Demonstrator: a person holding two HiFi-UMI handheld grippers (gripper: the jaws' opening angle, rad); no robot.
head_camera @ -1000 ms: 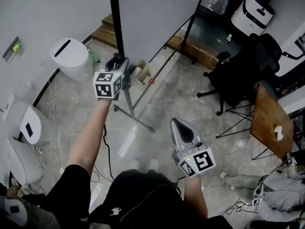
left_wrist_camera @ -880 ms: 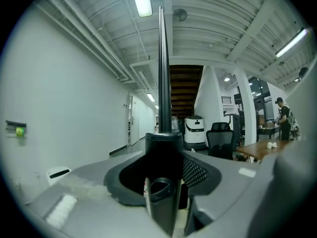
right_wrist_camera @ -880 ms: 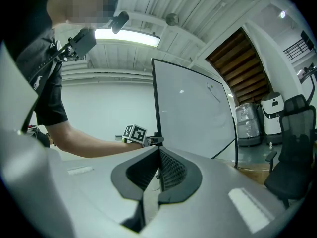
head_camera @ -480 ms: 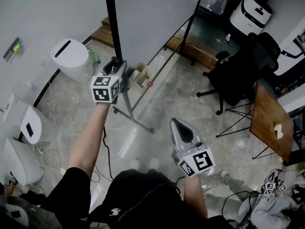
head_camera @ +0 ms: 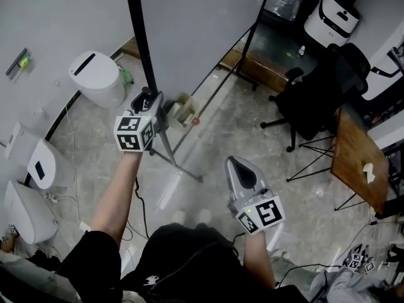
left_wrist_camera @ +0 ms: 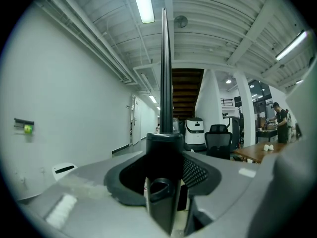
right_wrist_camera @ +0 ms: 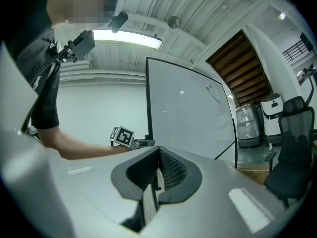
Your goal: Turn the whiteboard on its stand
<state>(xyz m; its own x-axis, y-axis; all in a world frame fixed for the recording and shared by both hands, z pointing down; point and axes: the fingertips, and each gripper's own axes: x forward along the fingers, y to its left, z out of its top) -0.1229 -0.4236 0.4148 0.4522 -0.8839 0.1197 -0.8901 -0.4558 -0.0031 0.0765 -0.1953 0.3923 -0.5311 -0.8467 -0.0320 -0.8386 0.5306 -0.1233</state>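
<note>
**Whiteboard on its stand, head view and both gripper views.** The whiteboard (head_camera: pixel 202 24) stood upright on its thin-legged stand (head_camera: pixel 180 160). The left gripper (head_camera: pixel 146 100) was closed partway onto the board's black side rail (head_camera: pixel 134 36). The rail filled the gap between its jaws, low on the board. The right gripper (head_camera: pixel 240 169) was held well back from the board, jaws together and empty.

The panel appeared broad, stiff and fairly light. Its smooth face offered no purchase, so the rigid rail was the sound place to grip. A steady sideways push there would probably swing the board, though the slender stand might shift or rock.
</note>
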